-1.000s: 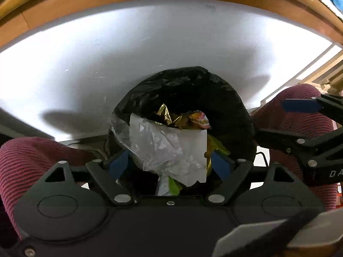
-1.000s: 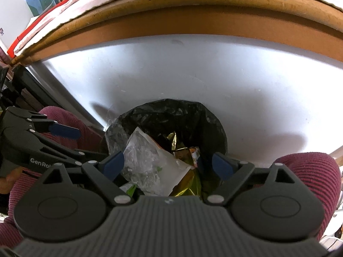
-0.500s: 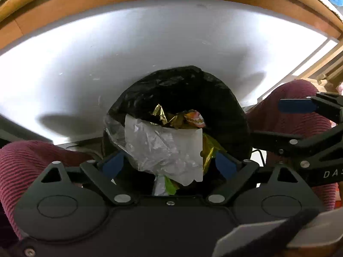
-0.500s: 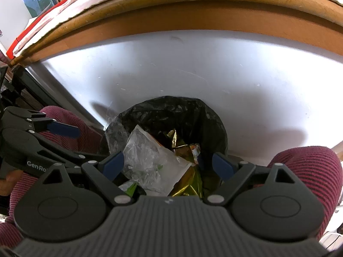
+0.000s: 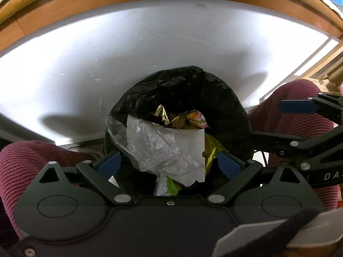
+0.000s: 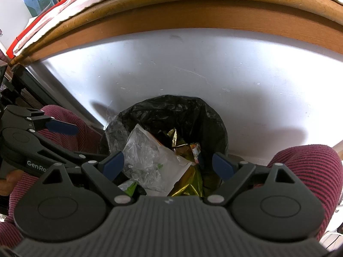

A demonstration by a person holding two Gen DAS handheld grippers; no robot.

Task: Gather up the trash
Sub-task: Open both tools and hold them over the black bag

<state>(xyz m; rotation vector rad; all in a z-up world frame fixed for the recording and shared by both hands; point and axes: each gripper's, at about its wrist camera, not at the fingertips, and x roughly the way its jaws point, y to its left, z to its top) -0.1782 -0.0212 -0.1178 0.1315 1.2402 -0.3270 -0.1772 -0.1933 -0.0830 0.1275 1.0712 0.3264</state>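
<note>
Both grippers hang over the bin; left gripper opening, right gripper released; bin's base hidden.

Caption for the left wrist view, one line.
Left gripper, jaws opening, above a clear plastic bag lying atop wrappers in the black-lined bin.

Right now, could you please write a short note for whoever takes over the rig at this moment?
Left claw: jaws opening over the bin, nothing gripped.
Right claw: open, holding nothing, beside the left one above the same bin.
Black-lined bin: against the white panel, between the person's knees.
Done: a clear plastic wrapper lies on top of the gold foil wrappers inside.
Left: any other trash is out of view; look around before moving on.
</note>
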